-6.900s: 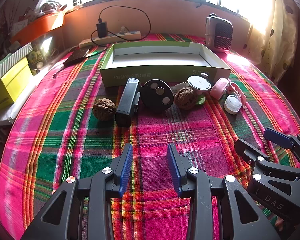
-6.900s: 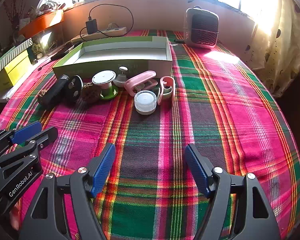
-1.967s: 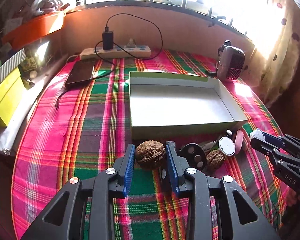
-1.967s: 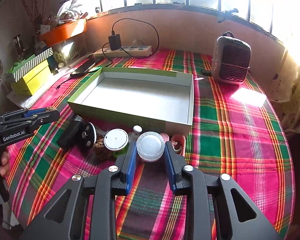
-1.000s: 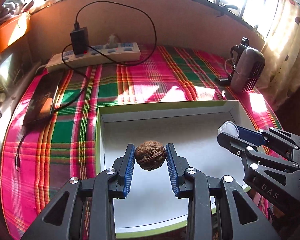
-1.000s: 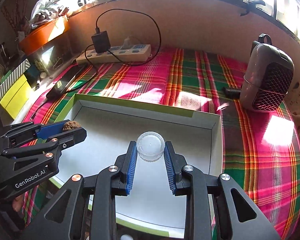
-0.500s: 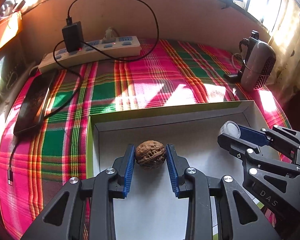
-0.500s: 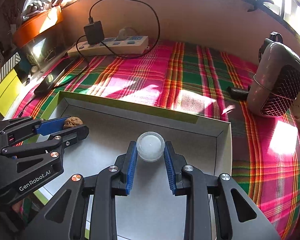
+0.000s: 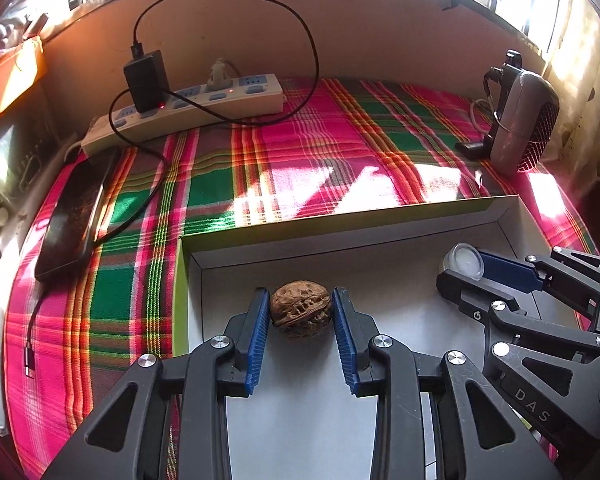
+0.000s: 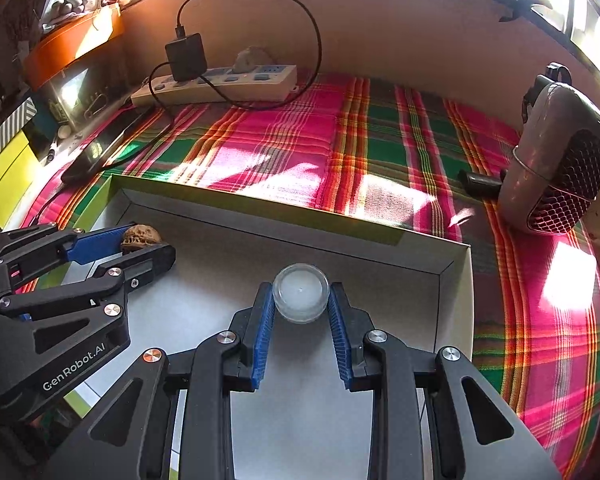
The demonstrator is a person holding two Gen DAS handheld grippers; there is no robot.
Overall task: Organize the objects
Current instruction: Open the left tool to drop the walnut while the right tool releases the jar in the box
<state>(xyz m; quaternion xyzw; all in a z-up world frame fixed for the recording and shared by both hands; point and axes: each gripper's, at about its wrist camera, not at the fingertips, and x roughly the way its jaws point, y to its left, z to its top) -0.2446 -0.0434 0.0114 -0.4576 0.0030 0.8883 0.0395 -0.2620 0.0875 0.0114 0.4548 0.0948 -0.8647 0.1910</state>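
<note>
While both tools hang over the shallow white cardboard box with green outer walls [image 9: 340, 222], my left gripper [image 9: 301, 312] clamps the wrinkled brown walnut [image 9: 301, 314] near its far-left corner, and my right gripper [image 10: 300, 300] pinches the small round translucent plastic jar [image 10: 300, 298] near its far edge.

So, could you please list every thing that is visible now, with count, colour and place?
walnut: 1, brown, between the left gripper's pads, over the box
round lidded jar: 1, clear-white, between the right gripper's pads, over the box
box: 1, green outside, white inside, on the cloth
tablecloth: 1, pink-green plaid
power strip: 1, white, by the wall
charger: 1, black, plugged into the strip
phone: 1, black, left
heater: 1, grey, right
left gripper: 1, black, blue pads
right gripper: 1, black, blue pads
</note>
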